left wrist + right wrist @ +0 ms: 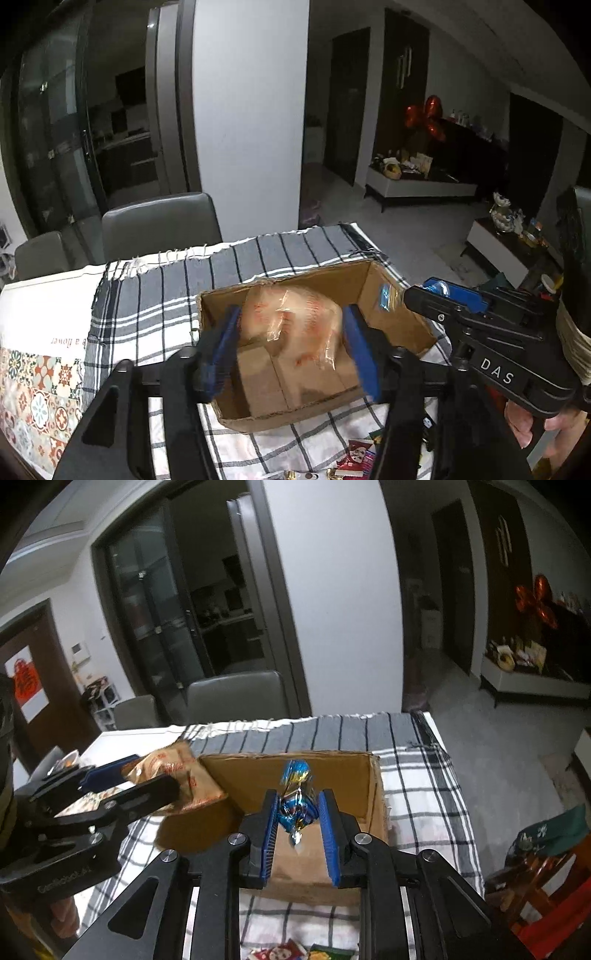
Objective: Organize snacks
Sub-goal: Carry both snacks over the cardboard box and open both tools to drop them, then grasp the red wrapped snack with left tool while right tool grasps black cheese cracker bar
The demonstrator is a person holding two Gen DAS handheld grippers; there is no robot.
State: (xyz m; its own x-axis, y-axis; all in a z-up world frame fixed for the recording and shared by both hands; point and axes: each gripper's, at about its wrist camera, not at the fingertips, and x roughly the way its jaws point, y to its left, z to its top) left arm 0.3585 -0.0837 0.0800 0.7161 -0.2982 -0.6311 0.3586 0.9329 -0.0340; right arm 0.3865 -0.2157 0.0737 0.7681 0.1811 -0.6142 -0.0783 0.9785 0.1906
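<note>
Both grippers are over the open brown cardboard box [399, 295] sitting on the grey-and-white checked cloth [155, 295].

The left gripper [291, 343] has its blue pads spread fairly wide with the clear orange-printed plastic snack bag [291, 317] between them. The bag looks blurred and loose, and the pads don't seem to be pressing it.

The right gripper [297, 823], at about 3 o'clock from the left one, is only narrowly parted. The shiny blue foil-wrapped candy [295, 805] sits between its pads, with gaps on both sides, so no real grip.

More colourful snack packets [280, 952] lie on the cloth at 6 o'clock from the box.
</note>
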